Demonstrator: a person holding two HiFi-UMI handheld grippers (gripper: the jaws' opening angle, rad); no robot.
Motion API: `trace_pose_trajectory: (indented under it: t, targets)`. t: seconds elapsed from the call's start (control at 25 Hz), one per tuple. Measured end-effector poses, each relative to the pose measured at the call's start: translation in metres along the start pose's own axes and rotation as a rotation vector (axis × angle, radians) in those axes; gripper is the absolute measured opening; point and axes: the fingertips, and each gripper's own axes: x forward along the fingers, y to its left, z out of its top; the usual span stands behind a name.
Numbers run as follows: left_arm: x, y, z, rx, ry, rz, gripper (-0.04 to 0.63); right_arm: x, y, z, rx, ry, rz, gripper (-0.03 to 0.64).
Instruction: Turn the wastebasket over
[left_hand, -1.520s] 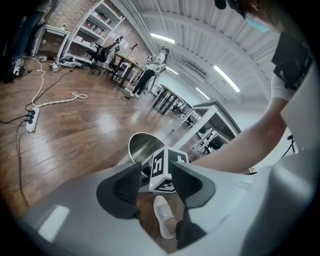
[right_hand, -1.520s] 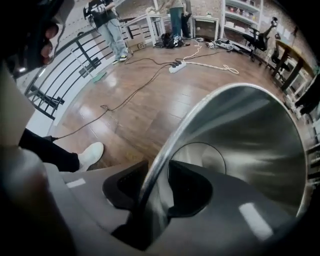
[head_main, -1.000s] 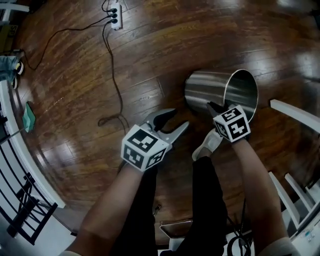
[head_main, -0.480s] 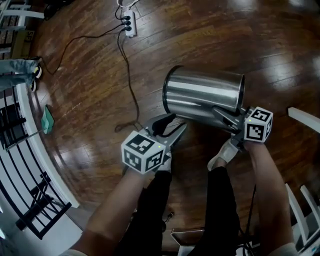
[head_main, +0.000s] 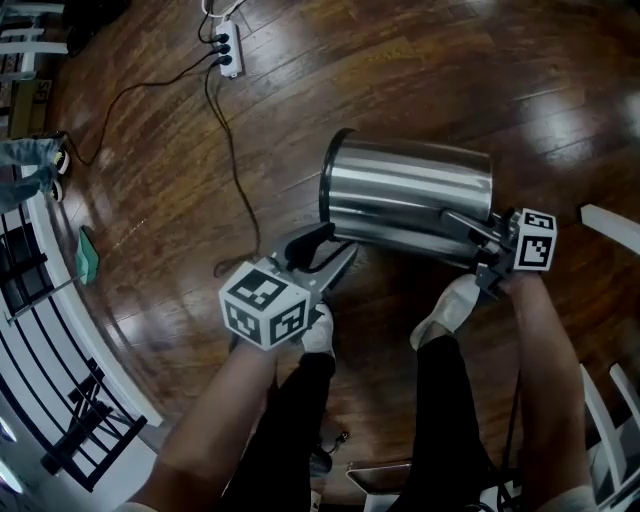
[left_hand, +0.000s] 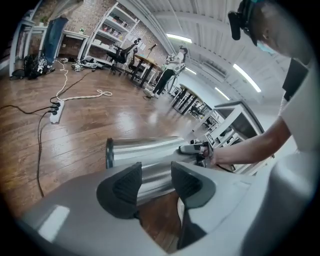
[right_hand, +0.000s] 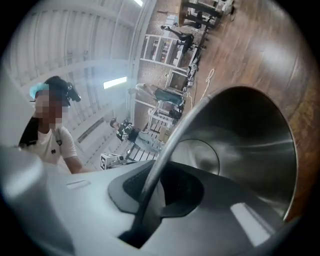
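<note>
The steel wastebasket (head_main: 405, 200) hangs on its side above the wooden floor, closed base to the left and open mouth to the right. My right gripper (head_main: 470, 235) is shut on the rim at the mouth. In the right gripper view the rim (right_hand: 165, 150) runs between the pressed pads of that gripper (right_hand: 152, 185), and the shiny inside (right_hand: 245, 150) fills the picture. My left gripper (head_main: 325, 250) stands open just under the base end, with nothing between its fingers. In the left gripper view the open jaws (left_hand: 156, 172) frame the basket's side (left_hand: 145, 150), apart from it.
A power strip (head_main: 222, 40) with black cables (head_main: 232, 150) lies on the floor at the back left. A white railing (head_main: 50, 300) curves along the left edge, and white furniture (head_main: 610, 215) stands at the right. The person's white shoes (head_main: 447, 305) are below the basket.
The wastebasket has tipped from mouth-up to lying level, as the right gripper rolled and swung right with the rim. The left gripper has sunk a little toward the base end.
</note>
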Motion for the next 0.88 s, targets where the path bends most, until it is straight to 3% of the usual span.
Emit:
trace_pose_trajectory:
  t: [0.64,0.8,0.88]
  targets:
    - [0.027,0.04,-0.004,0.038,0.012,-0.006,0.183,-0.048,-0.041,0.013,0.057,-0.115,0.105,0.041]
    - [0.037,0.043,-0.007,0.02,0.017,-0.013,0.184,-0.046,-0.042,0.012,0.041,-0.117,0.061,0.055]
    - [0.04,0.047,-0.005,-0.014,0.013,-0.017,0.199,-0.045,-0.043,0.006,0.027,-0.087,0.008,0.101]
